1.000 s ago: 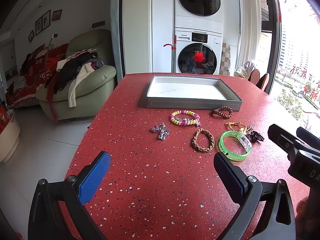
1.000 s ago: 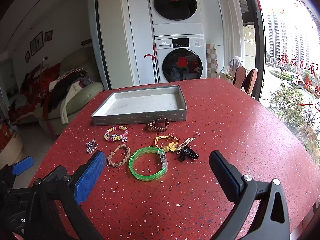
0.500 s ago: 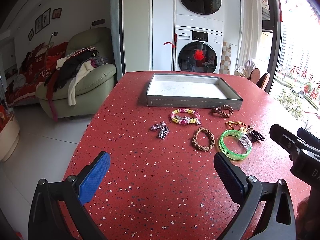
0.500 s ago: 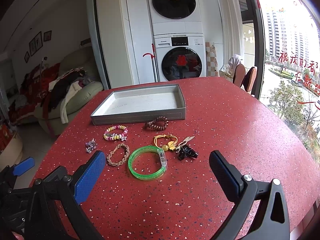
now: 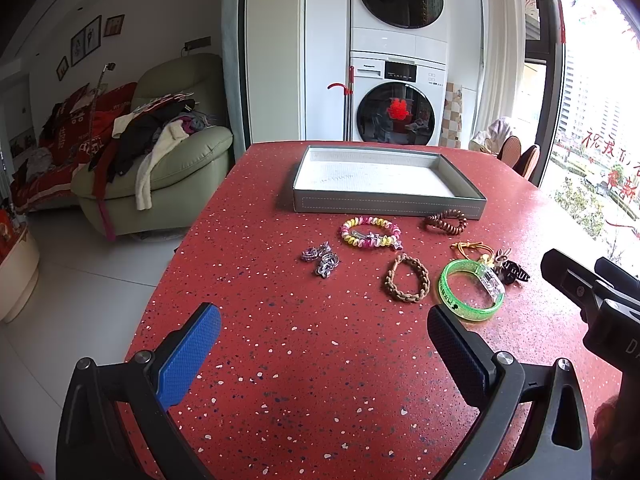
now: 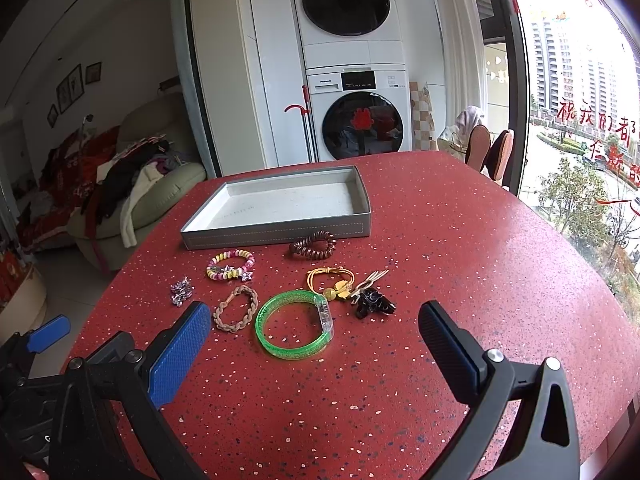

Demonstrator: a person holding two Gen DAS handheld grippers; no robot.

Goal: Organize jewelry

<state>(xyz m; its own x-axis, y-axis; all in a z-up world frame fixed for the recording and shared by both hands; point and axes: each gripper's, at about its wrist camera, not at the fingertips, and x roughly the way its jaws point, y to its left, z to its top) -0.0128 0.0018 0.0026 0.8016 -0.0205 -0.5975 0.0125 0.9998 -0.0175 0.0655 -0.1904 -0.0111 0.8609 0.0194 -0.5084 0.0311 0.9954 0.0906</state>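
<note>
Red speckled table fronting stacked washers and sofa, bearing grey tray with jewelry, green bangle included, lying just before it; left gripper and right gripper both hovering wide, gripping nothing.

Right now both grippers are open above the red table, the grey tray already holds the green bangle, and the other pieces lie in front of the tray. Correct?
Not quite. The grey tray holds nothing; the green bangle lies on the red table with the other pieces, as the right wrist view shows. The left gripper and right gripper are open.
</note>
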